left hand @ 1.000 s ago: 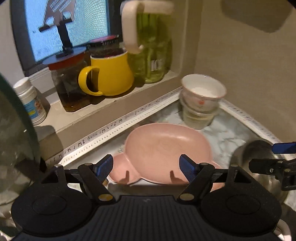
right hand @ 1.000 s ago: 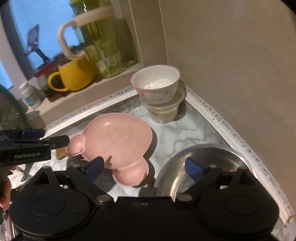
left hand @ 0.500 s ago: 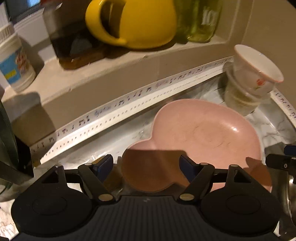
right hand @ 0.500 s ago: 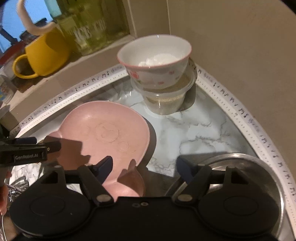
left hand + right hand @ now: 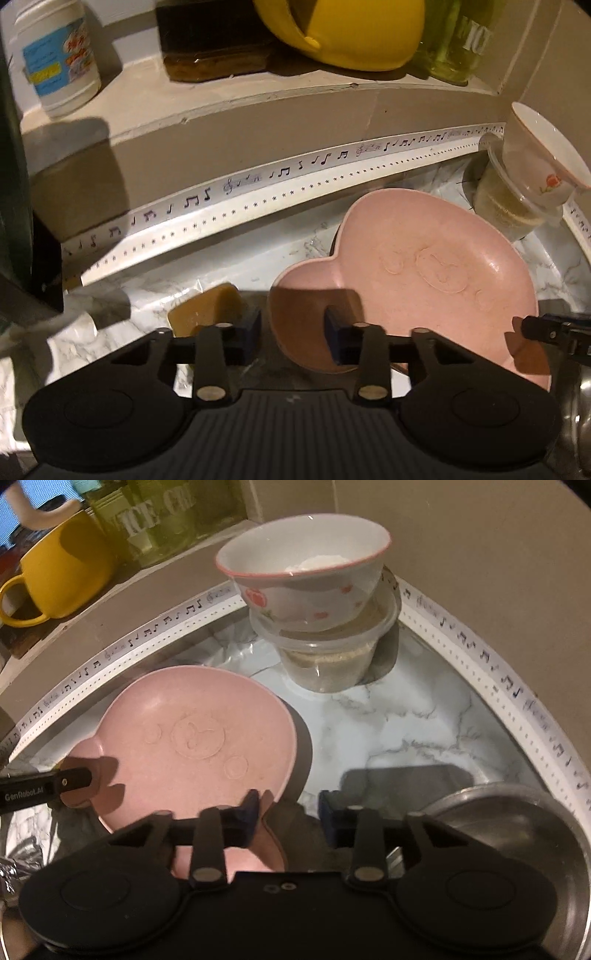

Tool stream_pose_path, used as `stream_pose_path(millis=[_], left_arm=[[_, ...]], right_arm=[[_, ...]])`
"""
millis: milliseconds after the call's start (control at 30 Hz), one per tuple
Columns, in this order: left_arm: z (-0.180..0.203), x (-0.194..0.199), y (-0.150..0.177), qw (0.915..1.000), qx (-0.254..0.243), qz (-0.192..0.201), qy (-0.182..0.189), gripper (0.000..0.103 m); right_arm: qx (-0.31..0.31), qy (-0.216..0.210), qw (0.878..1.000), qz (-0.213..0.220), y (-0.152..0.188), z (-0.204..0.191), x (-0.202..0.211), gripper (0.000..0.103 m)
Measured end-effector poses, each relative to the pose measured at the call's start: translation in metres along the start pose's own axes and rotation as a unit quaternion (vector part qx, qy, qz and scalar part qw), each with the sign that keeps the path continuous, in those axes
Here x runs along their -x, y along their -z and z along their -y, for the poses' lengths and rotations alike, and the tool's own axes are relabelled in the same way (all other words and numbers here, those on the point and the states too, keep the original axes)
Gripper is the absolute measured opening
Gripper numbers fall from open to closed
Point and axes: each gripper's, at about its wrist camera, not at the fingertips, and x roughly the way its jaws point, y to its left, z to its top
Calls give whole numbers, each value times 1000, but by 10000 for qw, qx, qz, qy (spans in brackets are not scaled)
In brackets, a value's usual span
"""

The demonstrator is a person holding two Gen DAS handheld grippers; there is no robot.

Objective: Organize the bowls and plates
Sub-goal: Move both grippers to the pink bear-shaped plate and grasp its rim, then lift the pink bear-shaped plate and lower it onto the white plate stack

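Counter (image 5: 406,716): marbled surface, bordered by white music-note tape (image 5: 332,158).
Pink plate (image 5: 192,738): bear-shaped, lies on the counter between both tools, near the steel bowl.
Steel bowl (image 5: 517,819): on the counter, at the right gripper's side.
White bowl (image 5: 306,576): floral, seated on a clear tub (image 5: 332,664) in the corner.
Yellow mug (image 5: 62,568): on the ledge.
Left gripper (image 5: 292,334): jaws have just been closing; they straddle the plate's ear rim; contact cannot be confirmed.
Right gripper (image 5: 288,814): jaws have just been closing; plate's other ear rim between them; whether clamped, cannot tell.
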Motion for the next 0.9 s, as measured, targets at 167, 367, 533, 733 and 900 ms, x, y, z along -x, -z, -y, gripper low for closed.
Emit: stream_pose_path(millis=[167, 367, 533, 733, 900], left_arm=[[1, 2, 2, 10000, -59, 26, -28, 17], [0, 6, 1, 10000, -22, 74, -30, 12], [2, 21, 2, 9999, -72, 142, -60, 12], [5, 45, 4, 9997, -128, 221, 22, 12], [10, 75, 10, 9993, -205, 295, 92, 12]], right_arm=[[70, -31, 10000, 46, 1, -5, -1, 12], [101, 89, 9999, 92, 4, -7, 2, 12], [99, 92, 9997, 189, 5, -7, 15, 12], [105, 94, 9992, 362, 12, -6, 42, 12], [106, 99, 9988, 471, 21, -6, 72, 12]])
